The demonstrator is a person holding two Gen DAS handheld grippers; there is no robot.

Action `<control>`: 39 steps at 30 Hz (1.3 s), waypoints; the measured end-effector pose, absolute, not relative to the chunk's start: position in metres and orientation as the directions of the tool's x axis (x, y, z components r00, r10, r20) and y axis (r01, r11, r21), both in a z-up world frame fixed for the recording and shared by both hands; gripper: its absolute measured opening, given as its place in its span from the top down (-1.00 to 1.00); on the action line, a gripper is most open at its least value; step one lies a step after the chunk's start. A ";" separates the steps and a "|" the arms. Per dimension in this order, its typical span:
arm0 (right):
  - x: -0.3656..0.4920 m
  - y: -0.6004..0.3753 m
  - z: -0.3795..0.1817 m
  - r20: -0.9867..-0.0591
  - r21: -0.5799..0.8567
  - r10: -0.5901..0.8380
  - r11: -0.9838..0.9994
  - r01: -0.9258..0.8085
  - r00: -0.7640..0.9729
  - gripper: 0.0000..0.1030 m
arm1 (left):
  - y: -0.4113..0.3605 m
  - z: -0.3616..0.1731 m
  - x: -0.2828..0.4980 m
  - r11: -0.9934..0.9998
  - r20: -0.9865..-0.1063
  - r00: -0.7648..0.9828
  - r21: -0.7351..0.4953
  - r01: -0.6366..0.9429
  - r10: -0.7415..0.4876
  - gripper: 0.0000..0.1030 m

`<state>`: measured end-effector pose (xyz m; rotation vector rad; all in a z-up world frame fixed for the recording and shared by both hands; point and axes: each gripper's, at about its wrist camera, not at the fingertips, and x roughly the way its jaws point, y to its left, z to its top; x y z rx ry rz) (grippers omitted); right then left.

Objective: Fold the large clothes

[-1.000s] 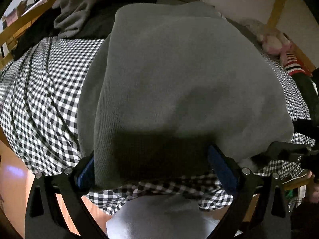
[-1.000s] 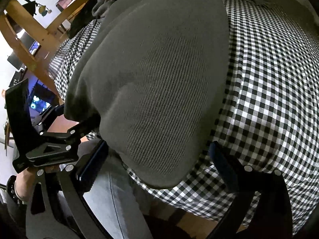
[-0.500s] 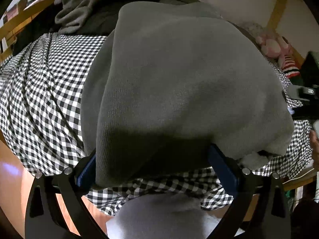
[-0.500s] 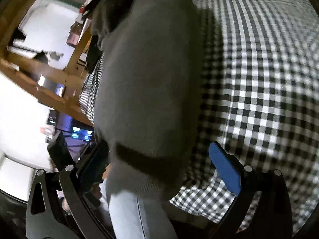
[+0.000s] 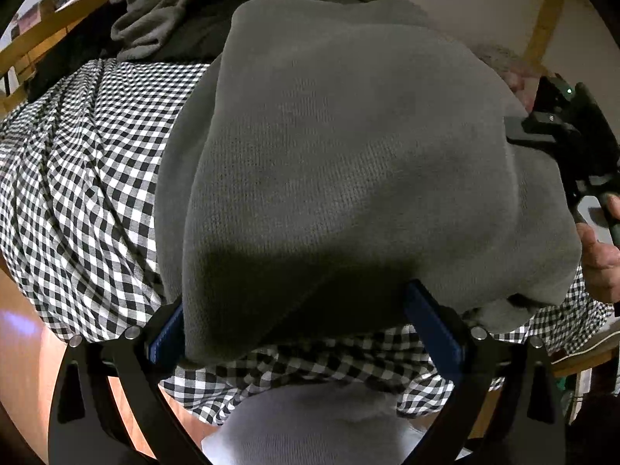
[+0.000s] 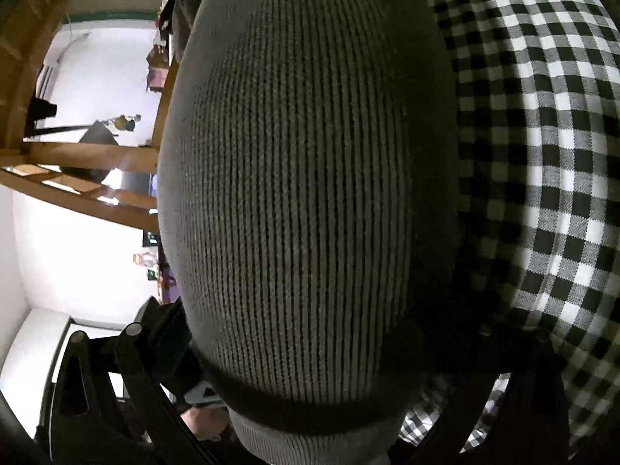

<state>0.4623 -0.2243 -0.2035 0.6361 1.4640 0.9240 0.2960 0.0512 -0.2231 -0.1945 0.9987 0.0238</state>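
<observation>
Folded grey sweater (image 5: 348,162) at near edge of checked bed (image 5: 77,193), w/ left tool (image 5: 306,329) and right tool (image 6: 310,368) both spread wide, gripping nothing.

Grey knit sweater (image 5: 348,162) fills the middle; bare checkered bedsheet (image 5: 77,193) free at left; clothes pile (image 5: 162,19) blocks far side.
</observation>
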 end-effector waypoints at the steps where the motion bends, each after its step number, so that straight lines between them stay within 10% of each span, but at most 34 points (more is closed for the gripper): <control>1: 0.458 -0.227 -0.200 -0.540 0.838 0.836 0.523 -0.153 -0.100 -0.87 | 0.051 -0.223 0.296 0.982 -0.836 0.544 -0.156 -0.111 -0.072 -0.91; 4: 0.451 -0.244 -0.191 -0.484 0.868 0.873 0.470 -0.161 -0.061 -0.41 | 0.057 -0.209 0.287 0.965 -0.806 0.576 -0.239 -0.109 -0.134 -0.91; 16: 0.425 -0.279 -0.179 -0.302 0.949 0.953 0.299 -0.104 -0.015 -0.33 | 0.096 -0.192 0.219 0.494 -0.498 0.730 -0.832 -0.252 -0.467 -0.91; 24: 0.418 -0.288 -0.184 -0.331 0.941 0.943 0.330 -0.079 -0.010 -0.34 | 0.115 -0.179 0.160 0.359 -0.518 0.804 -0.838 -0.410 -0.290 -0.91; 32: 0.419 -0.268 -0.172 -0.315 0.947 0.949 0.314 -0.065 -0.001 -0.34 | 0.054 -0.237 0.218 0.024 -0.217 0.731 -0.964 -0.264 -0.647 -0.91; 39: 0.420 -0.270 -0.180 -0.310 0.949 0.951 0.308 -0.065 -0.013 -0.34 | 0.069 -0.272 0.247 -0.167 -0.066 0.851 -0.970 -0.177 -0.522 -0.91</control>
